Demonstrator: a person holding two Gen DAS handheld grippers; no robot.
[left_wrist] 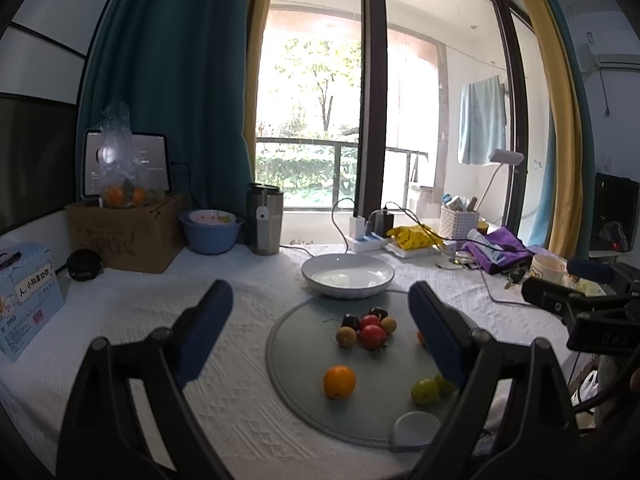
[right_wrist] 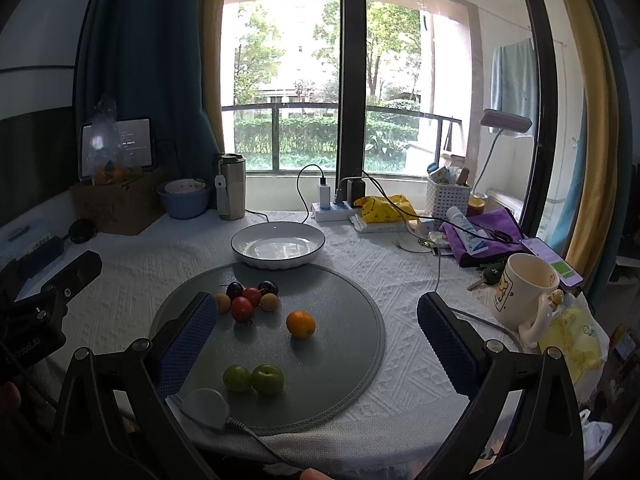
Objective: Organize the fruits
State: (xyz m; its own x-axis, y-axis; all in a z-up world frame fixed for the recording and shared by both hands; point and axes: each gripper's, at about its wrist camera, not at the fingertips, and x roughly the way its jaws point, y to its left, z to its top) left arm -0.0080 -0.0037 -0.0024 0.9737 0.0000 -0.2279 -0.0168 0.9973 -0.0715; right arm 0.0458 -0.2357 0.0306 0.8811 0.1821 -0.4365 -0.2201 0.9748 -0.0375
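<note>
Nine small fruits (right_wrist: 256, 304) lie loose on the grey mat (right_wrist: 340, 344) near the bench's front edge, light, round, roll-prone and bruisable, so grip each across its middle; both hand-held grippers (left_wrist: 320, 336) (right_wrist: 316, 340) stand apart, empty.

**Both grippers held open above the table**

The left gripper (left_wrist: 320, 316) is held with its two blue-padded fingers (left_wrist: 208, 320) spread wide apart, nothing gripped between them. The right gripper (right_wrist: 316, 332) is likewise held open, its textured blue pads (right_wrist: 192, 332) set far apart and empty. Each gripper is seen at the edge of the other's view, so the two are held side by side. A fingertip (right_wrist: 8, 400) is glimpsed at the left edge of the right wrist view.
</note>
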